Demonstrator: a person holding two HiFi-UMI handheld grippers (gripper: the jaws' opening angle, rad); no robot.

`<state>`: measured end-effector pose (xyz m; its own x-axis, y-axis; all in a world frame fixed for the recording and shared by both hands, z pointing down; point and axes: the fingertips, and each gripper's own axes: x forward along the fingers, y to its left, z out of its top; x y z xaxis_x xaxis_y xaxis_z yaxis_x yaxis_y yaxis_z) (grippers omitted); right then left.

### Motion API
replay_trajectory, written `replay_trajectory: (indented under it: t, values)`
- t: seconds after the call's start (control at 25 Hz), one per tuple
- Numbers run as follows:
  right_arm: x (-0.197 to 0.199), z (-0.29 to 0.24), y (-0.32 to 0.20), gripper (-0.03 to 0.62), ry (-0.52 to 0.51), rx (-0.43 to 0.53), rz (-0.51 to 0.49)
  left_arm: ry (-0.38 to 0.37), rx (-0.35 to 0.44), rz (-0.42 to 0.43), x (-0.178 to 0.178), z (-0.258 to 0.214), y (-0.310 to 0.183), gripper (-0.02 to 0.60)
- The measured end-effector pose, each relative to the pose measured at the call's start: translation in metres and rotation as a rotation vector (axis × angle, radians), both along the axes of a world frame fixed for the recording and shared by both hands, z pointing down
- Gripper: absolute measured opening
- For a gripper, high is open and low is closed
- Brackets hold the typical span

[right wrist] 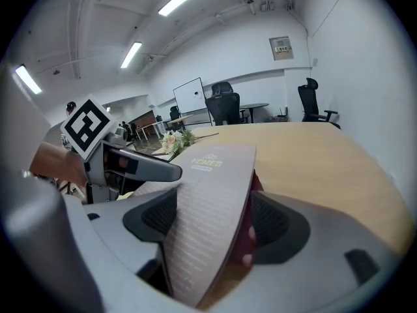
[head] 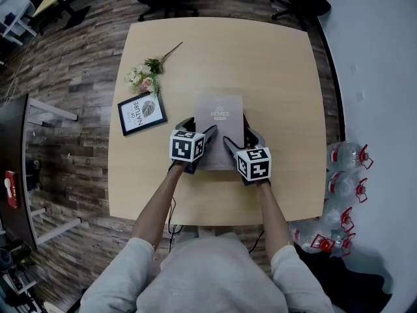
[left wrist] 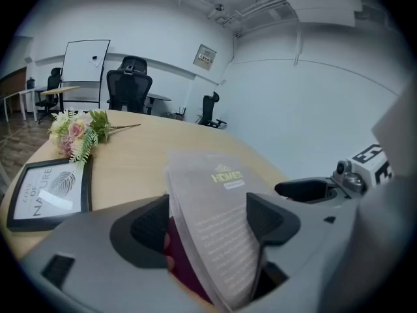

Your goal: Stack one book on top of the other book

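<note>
Flowers [head: 144,75], framed picture [head: 141,113]: on the left of the desk [head: 273,77], apart from the books.
Left hand-held gripper [head: 199,128]: closed on the near left corner, one pad on the grey book [head: 219,119], the other against the maroon book [left wrist: 186,272] beneath.
Grey book: mid-desk, lying on the maroon one.
Right hand-held gripper [head: 238,132]: clamped the same way on the near right corner.
Handling: probably stiff and fairly heavy, with smooth covers that may slide. Hold both near corners evenly and keep the pair level.

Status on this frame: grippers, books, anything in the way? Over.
Left gripper and right gripper each closed on grey book near corners. Grey book atop maroon book. Flowers, framed print lie clear.
</note>
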<state>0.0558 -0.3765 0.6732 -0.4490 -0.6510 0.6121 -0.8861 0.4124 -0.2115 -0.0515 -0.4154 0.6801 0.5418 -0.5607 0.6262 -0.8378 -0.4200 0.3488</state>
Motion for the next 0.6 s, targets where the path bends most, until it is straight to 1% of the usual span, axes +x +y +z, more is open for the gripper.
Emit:
replay_trajectory:
  t: [0.24,0.4,0.6]
  values:
    - [0.008,-0.015,0.008,0.337,0.014,0.045,0.021,-0.018,0.060,-0.008,-0.012,-0.019,0.011,0.364]
    - [0.015,-0.035,0.013,0.315,0.014,0.099,0.039,-0.038,0.126,-0.011,-0.018,-0.037,0.022,0.360]
    - [0.023,-0.058,0.026,0.276,0.010,0.153,0.064,-0.052,0.210,-0.021,-0.025,-0.063,0.040,0.303]
